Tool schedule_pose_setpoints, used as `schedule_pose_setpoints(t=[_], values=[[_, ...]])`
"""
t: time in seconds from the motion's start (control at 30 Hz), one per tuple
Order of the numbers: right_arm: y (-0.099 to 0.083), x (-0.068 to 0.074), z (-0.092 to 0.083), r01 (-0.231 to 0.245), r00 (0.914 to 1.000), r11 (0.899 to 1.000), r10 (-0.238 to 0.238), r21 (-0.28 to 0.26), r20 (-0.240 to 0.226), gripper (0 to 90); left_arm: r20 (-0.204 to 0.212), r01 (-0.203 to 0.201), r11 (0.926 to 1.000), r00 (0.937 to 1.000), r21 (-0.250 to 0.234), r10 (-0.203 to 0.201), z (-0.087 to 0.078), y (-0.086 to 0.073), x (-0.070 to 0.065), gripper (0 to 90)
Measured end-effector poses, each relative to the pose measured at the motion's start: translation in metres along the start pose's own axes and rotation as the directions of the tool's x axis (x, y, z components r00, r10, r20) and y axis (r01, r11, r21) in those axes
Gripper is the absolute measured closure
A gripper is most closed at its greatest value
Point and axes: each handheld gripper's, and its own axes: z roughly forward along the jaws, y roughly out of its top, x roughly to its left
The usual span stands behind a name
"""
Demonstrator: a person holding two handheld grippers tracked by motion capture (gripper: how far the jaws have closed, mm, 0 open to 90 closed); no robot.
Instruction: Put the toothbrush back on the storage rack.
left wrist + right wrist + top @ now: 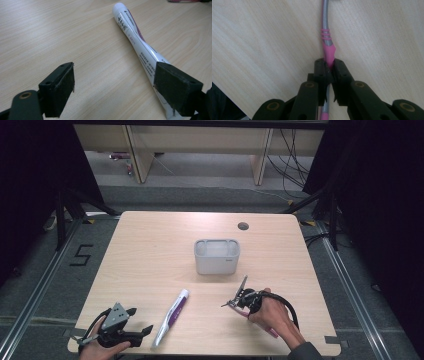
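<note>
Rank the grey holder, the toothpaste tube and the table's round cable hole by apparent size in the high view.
1. Grey holder, bulkiest.
2. Toothpaste tube: longer than the holder is wide, but much slimmer, and nearer the camera, so this order is unsure.
3. Cable hole, clearly smallest.

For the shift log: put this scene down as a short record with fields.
surface: wooden table
held item: pink and grey toothbrush, clamped by the right tool, lying low along the table
left tool: open, jaws apart, nothing gripped
toothpaste tube: lying flat beside the left tool, its lower end behind one jaw
grey holder: upright at mid table, apart from both tools
</note>
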Motion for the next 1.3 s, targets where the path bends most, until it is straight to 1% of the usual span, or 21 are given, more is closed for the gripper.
schedule_pose_setpoints(t=[0.07, 0.2, 0.23, 0.27, 0.3, 0.37, 0.43, 0.47, 0.5, 0.53, 0.57, 0.63, 0.7, 0.8, 0.87, 0.93, 1.03, 1.07, 1.1, 1.17, 1.3], values=[[0.0, 0.001, 0.0, 0.003, 0.9999, 1.0, -0.003, 0.001, -0.012, 82.5, -0.001, 0.022, 0.9997, 0.9998, -0.015, -0.022, 0.001, 0.0, -0.001, 16.5], [-0.002, 0.0, -0.001, 0.016, 0.9995, 1.0, -0.016, 0.001, -0.026, 82.6, -0.002, 0.022, 0.9996, 0.9997, -0.016, -0.023, 0.001, 0.0, -0.001, 16.5], [-0.004, 0.0, -0.005, 0.01, 0.9993, 1.0, -0.011, -0.023, -0.037, 82.6, -0.005, 0.021, 0.9996, 0.9998, -0.019, -0.022, 0.001, 0.0, -0.001, 16.5], [-0.005, 0.001, -0.009, -0.019, 0.9994, 0.999, 0.018, -0.029, -0.031, 82.6, -0.006, 0.023, 0.9994, 0.9997, -0.026, -0.023, 0.001, 0.0, 0.0, 16.5], [-0.007, -0.001, -0.012, -0.003, 0.9996, 0.999, 0.001, -0.049, -0.027, 82.6, -0.006, 0.023, 0.9994, 0.9997, -0.026, -0.023, 0.001, 0.0, 0.0, 16.5], [-0.009, -0.004, -0.019, -0.015, 0.9993, 0.998, 0.013, -0.067, -0.034, 82.6, -0.001, 0.022, 0.9997, 0.9998, -0.015, -0.022, 0.001, 0.0, -0.001, 16.5], [-0.012, -0.008, -0.022, -0.014, 0.9994, 0.994, 0.011, -0.105, -0.033, 82.6, -0.004, 0.017, 0.9997, 0.9998, -0.015, -0.017, 0.0, 0.0, 0.0, 16.5], [-0.013, -0.01, -0.024, -0.003, 0.9997, 0.995, 0.001, -0.105, -0.024, 82.7, -0.005, 0.021, 0.9996, 0.9998, -0.02, -0.021, 0.0, 0.0, -0.001, 16.5], [-0.014, -0.012, -0.024, 0.011, 0.9996, 0.99, -0.014, -0.139, -0.025, 82.6, -0.004, 0.02, 0.9996, 0.9998, -0.019, -0.02, 0.0, 0.0, -0.001, 16.5], [-0.016, -0.011, -0.025, -0.025, 0.9992, 0.988, 0.02, -0.154, -0.035, 82.6, -0.005, 0.017, 0.9998, 0.9998, -0.013, -0.017, 0.0, 0.0, 0.0, 16.5], [-0.016, -0.015, -0.027, -0.001, 0.9996, 0.984, -0.004, -0.179, -0.027, 82.6, -0.004, 0.022, 0.9995, 0.9998, -0.021, -0.022, 0.001, 0.0, -0.001, 16.5], [-0.018, -0.015, -0.033, -0.045, 0.9984, 0.975, 0.036, -0.219, -0.044, 82.7, -0.002, 0.023, 0.9995, 0.9997, -0.02, -0.023, 0.001, 0.0, -0.001, 16.5], [-0.019, -0.015, -0.04, -0.081, 0.9955, 0.961, 0.065, -0.263, -0.069, 82.6, -0.001, 0.023, 0.9995, 0.9997, -0.022, -0.023, 0.001, 0.0, -0.001, 16.5], [-0.02, -0.019, -0.05, -0.083, 0.9956, 0.934, 0.061, -0.347, -0.071, 82.7, -0.005, 0.02, 0.9995, 0.9998, -0.025, -0.02, 0.002, 0.0, -0.001, 16.5], [-0.021, -0.021, -0.059, -0.124, 0.9916, 0.906, 0.098, -0.405, -0.085, 82.7, -0.002, 0.02, 0.9995, 0.9998, -0.025, -0.02, 0.002, 0.0, -0.001, 16.6], [-0.022, -0.025, -0.065, -0.13, 0.9913, 0.87, 0.103, -0.476, -0.082, 82.6, 0.001, 0.019, 0.9996, 0.9998, -0.018, -0.019, 0.001, 0.0, -0.001, 16.5], [-0.024, -0.028, -0.072, -0.169, 0.9857, 0.834, 0.144, -0.526, -0.087, 82.7, 0.0, 0.02, 0.9997, 0.9998, -0.017, -0.02, 0.001, 0.0, -0.001, 16.5], [-0.023, -0.029, -0.073, -0.177, 0.9843, 0.83, 0.149, -0.529, -0.095, 82.7, 0.001, 0.022, 0.9996, 0.9998, -0.019, -0.021, 0.001, 0.0, -0.001, 16.5], [-0.023, -0.03, -0.073, -0.164, 0.9864, 0.819, 0.142, -0.549, -0.084, 82.7, -0.001, 0.022, 0.9995, 0.9998, -0.022, -0.022, 0.001, 0.0, -0.001, 16.5], [-0.022, -0.03, -0.075, -0.179, 0.9837, 0.812, 0.153, -0.555, -0.093, 82.7, -0.001, 0.024, 0.9995, 0.9997, -0.021, -0.024, 0.001, 0.0, -0.001, 16.5], [-0.021, -0.035, -0.076, -0.149, 0.9886, 0.789, 0.129, -0.596, -0.077, 82.7, -0.001, 0.021, 0.9995, 0.9998, -0.022, -0.021, 0.001, 0.0, -0.001, 16.5]])
